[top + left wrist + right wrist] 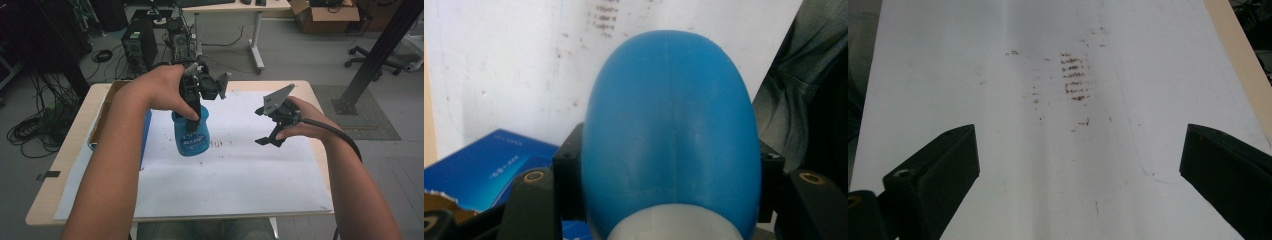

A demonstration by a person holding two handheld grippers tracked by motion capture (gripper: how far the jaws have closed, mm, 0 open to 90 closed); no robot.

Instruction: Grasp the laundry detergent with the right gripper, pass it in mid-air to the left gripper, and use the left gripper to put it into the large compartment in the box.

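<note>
A blue plastic container (191, 135) with white lettering hangs upright over the white paper sheet (230, 170), left of the table's middle. My left gripper (191, 116) comes down on it from above and is shut on its upper part. In the left gripper view the container's rounded blue body (671, 125) sits between both black jaws, with a pale part at the near end; the left gripper (669, 170) presses it on both sides. My right gripper (263, 127) hovers to the right, open and empty. The right gripper (1078, 155) looks down on bare paper.
A blue box (489, 170) lies in a cardboard tray (106, 107) at the table's left edge. Brown smudges (1075, 75) mark the paper near the middle. The wooden table edge (1243, 65) runs along the right. Computers and cables stand on the floor behind.
</note>
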